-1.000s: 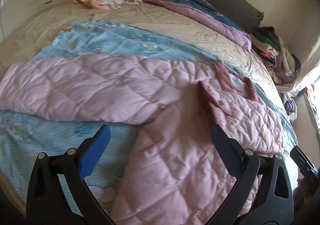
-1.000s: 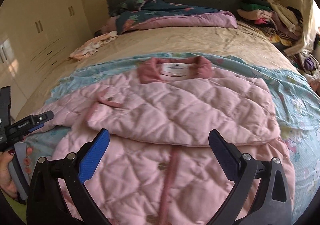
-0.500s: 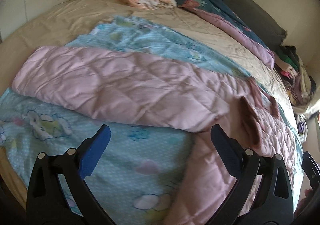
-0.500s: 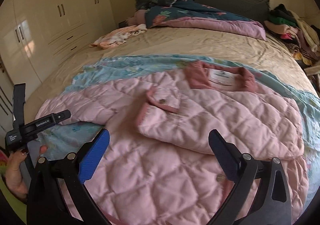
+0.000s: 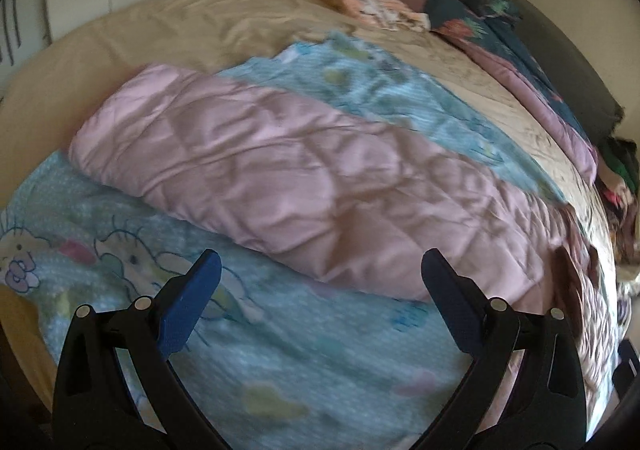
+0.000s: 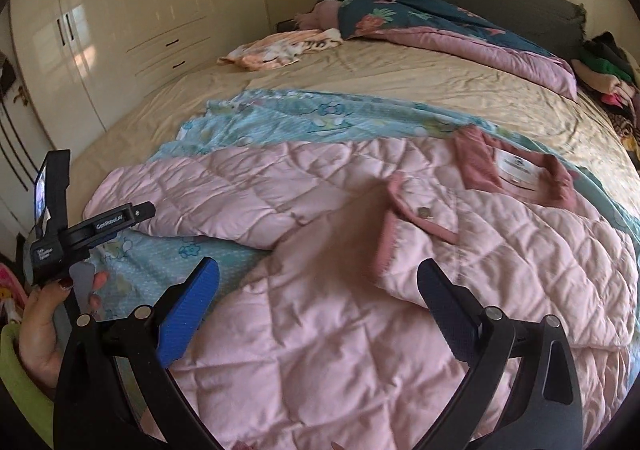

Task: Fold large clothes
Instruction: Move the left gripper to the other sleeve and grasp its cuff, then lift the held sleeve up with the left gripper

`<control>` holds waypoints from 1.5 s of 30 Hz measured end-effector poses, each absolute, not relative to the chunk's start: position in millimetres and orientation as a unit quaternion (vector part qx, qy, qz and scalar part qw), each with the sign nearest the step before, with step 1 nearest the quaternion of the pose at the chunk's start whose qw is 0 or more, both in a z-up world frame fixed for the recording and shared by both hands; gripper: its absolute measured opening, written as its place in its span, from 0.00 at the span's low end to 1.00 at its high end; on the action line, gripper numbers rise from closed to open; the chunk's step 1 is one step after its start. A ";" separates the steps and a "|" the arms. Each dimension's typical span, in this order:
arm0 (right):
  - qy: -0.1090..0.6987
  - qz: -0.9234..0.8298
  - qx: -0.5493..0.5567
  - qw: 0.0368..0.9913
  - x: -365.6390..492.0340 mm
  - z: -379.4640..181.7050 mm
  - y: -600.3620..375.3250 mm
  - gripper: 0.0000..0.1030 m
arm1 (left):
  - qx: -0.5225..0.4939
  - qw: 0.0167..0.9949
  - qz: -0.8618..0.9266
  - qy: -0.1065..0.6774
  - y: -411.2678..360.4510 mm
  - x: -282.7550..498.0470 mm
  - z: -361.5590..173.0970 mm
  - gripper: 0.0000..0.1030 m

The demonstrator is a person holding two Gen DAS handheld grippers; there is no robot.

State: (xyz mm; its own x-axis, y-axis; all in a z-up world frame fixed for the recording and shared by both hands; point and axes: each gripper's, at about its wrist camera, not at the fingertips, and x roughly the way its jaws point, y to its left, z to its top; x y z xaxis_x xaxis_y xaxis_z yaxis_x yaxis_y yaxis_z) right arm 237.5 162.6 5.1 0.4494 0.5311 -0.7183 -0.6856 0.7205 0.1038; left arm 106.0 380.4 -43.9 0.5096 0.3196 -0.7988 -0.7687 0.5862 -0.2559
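Note:
A pink quilted jacket (image 6: 340, 314) lies spread on a light-blue cartoon sheet (image 6: 280, 118) on the bed. Its right sleeve is folded over the chest, with the cuff (image 6: 420, 214) near the collar (image 6: 516, 170). Its left sleeve (image 5: 280, 174) lies stretched out to the side, also seen in the right wrist view (image 6: 208, 190). My left gripper (image 5: 320, 310) is open and empty, held above the sheet just short of that sleeve. My right gripper (image 6: 318, 310) is open and empty over the jacket's body. The left gripper's body (image 6: 84, 230) shows at the left of the right wrist view.
A beige bedspread (image 6: 400, 78) covers the bed. A dark floral duvet (image 6: 420, 18) and a small peach garment (image 6: 276, 50) lie near the headboard. A heap of clothes (image 6: 608, 78) sits at the far right. Wardrobe doors (image 6: 120, 10) stand to the left.
Both grippers have swung left. The left wrist view now centres on the outstretched sleeve instead of the jacket body. Both grippers stayed open and the jacket has not moved.

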 end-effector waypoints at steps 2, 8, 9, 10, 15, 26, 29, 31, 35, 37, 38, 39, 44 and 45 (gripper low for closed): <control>0.385 0.366 -0.104 0.841 238.1 2.2 172.9 0.96 | -0.317 0.805 0.346 0.363 391.4 102.3 -47.7 0.91; 0.387 0.380 -0.116 0.832 239.6 -5.7 202.4 0.96 | -0.362 0.784 0.368 0.344 420.5 94.3 -59.9 0.91; 0.388 0.382 -0.116 0.831 240.2 -6.6 205.5 0.96 | -0.367 0.782 0.372 0.340 424.6 93.6 -61.6 0.91; 0.388 0.384 -0.115 0.830 240.9 -7.5 209.7 0.96 | -0.382 0.775 0.378 0.331 433.0 91.6 -64.9 0.91; 0.393 0.391 -0.106 0.825 243.8 -12.1 218.1 0.96 | -0.425 0.750 0.409 0.299 465.4 80.4 -78.4 0.91; 0.403 0.372 -0.076 0.832 253.4 -18.9 187.2 0.96 | -0.453 0.751 0.426 0.223 494.1 52.9 -73.3 0.67; 0.406 0.364 -0.057 0.836 255.2 -18.1 170.9 0.96 | -0.450 0.756 0.426 0.211 495.4 45.8 -69.0 0.43; 0.407 0.358 -0.049 0.839 255.7 -17.9 160.2 0.96 | -0.440 0.764 0.424 0.209 494.6 44.7 -61.7 0.25; 0.409 0.343 -0.033 0.845 255.6 -16.1 136.9 0.96 | -0.428 0.787 0.406 0.181 485.8 39.7 -36.9 0.15; 0.411 0.335 -0.021 0.848 255.5 -15.2 127.5 0.96 | -0.412 0.801 0.398 0.174 479.7 41.2 -24.4 0.13; 0.411 0.330 -0.016 0.850 255.3 -14.4 120.7 0.96 | -0.410 0.807 0.390 0.168 474.8 40.9 -17.2 0.13; 0.411 0.326 -0.014 0.851 255.6 -13.8 117.3 0.96 | -0.408 0.811 0.386 0.164 472.7 41.4 -13.7 0.13; 0.407 0.301 -0.004 0.862 253.4 -9.5 90.5 0.96 | -0.380 0.842 0.356 0.142 445.3 43.7 19.0 0.12; 0.407 0.298 -0.004 0.863 253.4 -9.3 86.9 0.96 | -0.374 0.846 0.352 0.141 438.8 44.5 24.1 0.12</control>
State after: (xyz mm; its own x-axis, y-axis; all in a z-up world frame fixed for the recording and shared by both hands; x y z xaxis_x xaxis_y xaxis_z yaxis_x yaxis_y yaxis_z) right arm 253.4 86.9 -9.3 0.4910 0.5110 -0.7056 -0.5171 0.8227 0.2360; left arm 44.5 438.8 24.1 0.7116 0.4907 -0.5028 -0.7022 0.4715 -0.5335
